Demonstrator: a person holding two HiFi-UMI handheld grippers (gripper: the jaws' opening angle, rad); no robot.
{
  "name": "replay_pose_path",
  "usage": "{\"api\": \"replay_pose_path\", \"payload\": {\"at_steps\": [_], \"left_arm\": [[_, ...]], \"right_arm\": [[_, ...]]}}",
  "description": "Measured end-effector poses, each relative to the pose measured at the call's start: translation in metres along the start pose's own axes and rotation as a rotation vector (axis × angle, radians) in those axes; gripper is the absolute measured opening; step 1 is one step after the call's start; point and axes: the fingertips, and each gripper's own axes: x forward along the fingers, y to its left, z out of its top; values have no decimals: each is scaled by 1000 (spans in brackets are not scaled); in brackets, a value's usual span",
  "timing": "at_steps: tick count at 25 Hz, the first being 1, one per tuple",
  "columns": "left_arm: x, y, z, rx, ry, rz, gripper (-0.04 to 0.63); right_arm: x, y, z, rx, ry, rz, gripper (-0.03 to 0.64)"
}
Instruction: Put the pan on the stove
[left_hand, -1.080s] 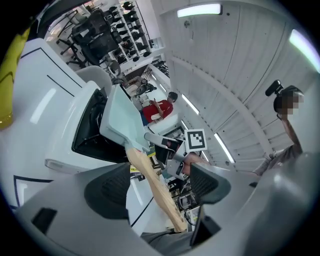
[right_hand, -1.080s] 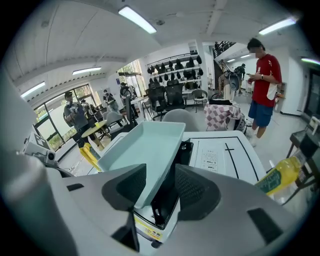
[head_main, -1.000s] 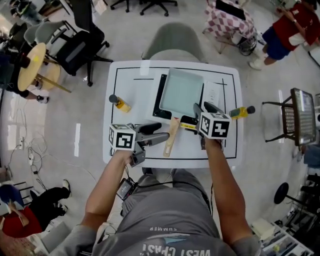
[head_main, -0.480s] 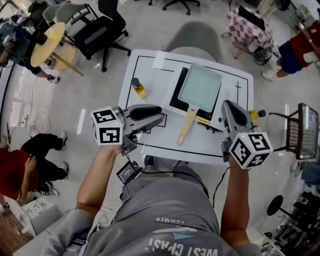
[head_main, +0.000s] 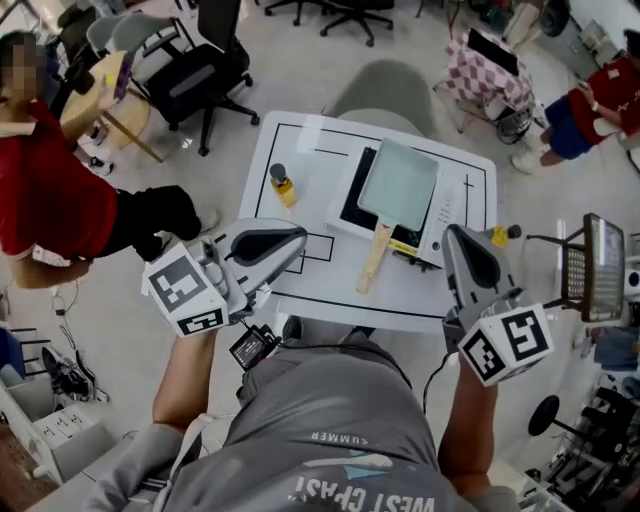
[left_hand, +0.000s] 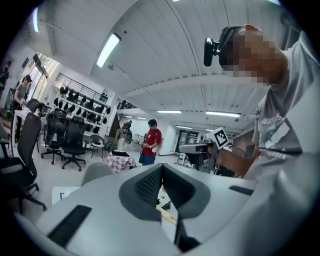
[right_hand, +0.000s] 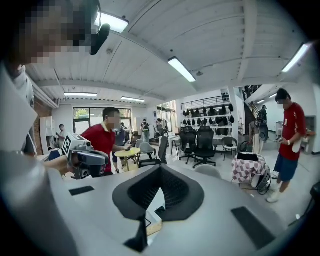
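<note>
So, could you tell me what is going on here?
A person holds the left hand-held gripper and the right hand-held gripper, both shut and empty, near the front edge of the white table. The square pan sits on the black stove, touched by neither. A small yellow bottle stands left of the stove.

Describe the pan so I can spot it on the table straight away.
Find the white table in front of the person; right of its middle lies a flat black stove. The pan sits on top of it. It is the only rectangular, pale green thing there, with a light wooden handle pointing toward the person, unlike the small yellow bottle to its left.
</note>
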Motion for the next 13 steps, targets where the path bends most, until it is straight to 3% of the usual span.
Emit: {"api": "replay_pose_path", "payload": {"at_steps": [13], "left_arm": [[-28, -15, 4, 8, -18, -8, -2]], "right_arm": [[-19, 28, 6, -7, -3, -23, 8]]}}
